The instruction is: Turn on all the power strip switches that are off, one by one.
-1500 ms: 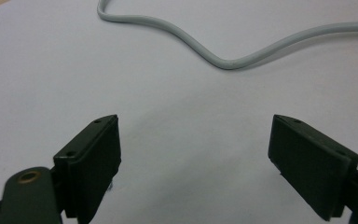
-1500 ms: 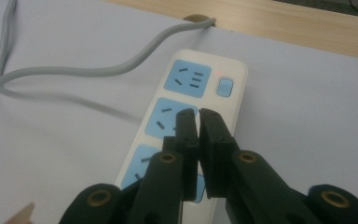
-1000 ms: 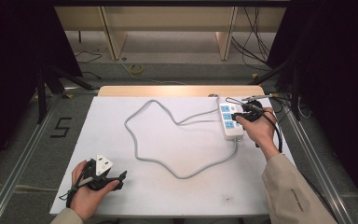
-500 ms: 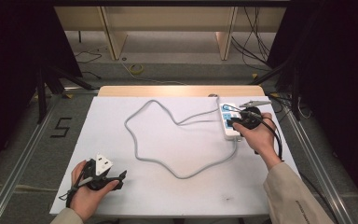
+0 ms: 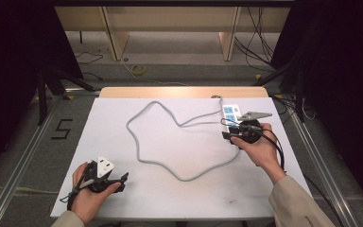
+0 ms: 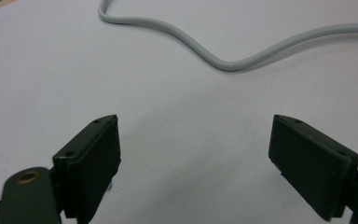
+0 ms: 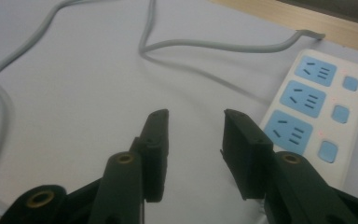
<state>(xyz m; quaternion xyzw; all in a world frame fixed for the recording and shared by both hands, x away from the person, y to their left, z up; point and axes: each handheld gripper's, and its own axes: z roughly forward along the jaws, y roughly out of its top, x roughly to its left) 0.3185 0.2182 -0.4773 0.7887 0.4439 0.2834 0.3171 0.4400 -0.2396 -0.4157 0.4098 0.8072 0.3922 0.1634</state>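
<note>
**Desk:** Where is the power strip, and where are you?

**Operator:** The white power strip (image 5: 231,115) lies flat near the far right corner of the white worktop (image 5: 170,198), its three blue sockets facing up. My right gripper (image 5: 228,130) sits just at the strip's near end, beside its left flank; in the right gripper view the strip (image 7: 318,106) runs alongside my right-hand jaw. The jaws stand a narrow gap apart with bare worktop between them, gripping nothing.

**Desk:** And the cable?

**Operator:** The grey cable (image 5: 160,137) leaves the strip's far end, near the wooden far edge (image 5: 184,91), wanders in a loose loop across the middle of the worktop and curls back toward my right hand (image 5: 260,149).

**Desk:** Your left?

**Operator:** My left gripper (image 5: 121,182) rests near the near left corner, well apart from the strip. Its jaws are spread wide over bare surface, and a bend of the cable (image 6: 228,63) lies beyond them, untouched.
</note>
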